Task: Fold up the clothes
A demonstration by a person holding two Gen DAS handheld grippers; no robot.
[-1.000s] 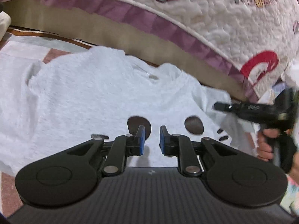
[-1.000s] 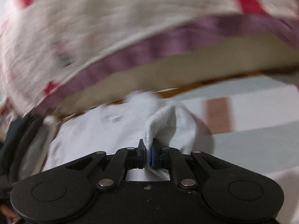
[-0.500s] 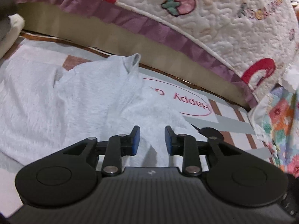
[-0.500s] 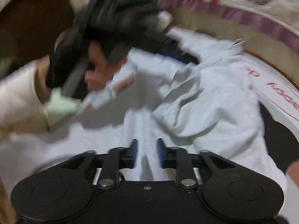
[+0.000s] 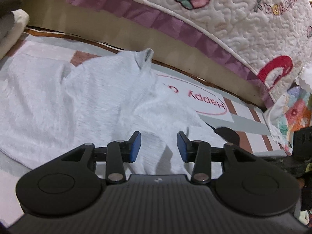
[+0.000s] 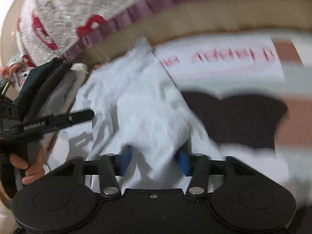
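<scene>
1. Garment (image 5: 87, 101), pale, lies rumpled on printed mat (image 5: 210, 105) below quilt (image 5: 234, 19). Risk: the fold drags crooked if one layer is caught.
2. Right hand-held gripper (image 6: 155, 159): jaws spread around a cloth ridge, just been closing; the ridge may slip out. Left hand-held gripper (image 5: 158, 146): spread, just been opening, pinching nothing.
3. Count: one quilt, one mat, one garment, two hand-held grippers.
</scene>
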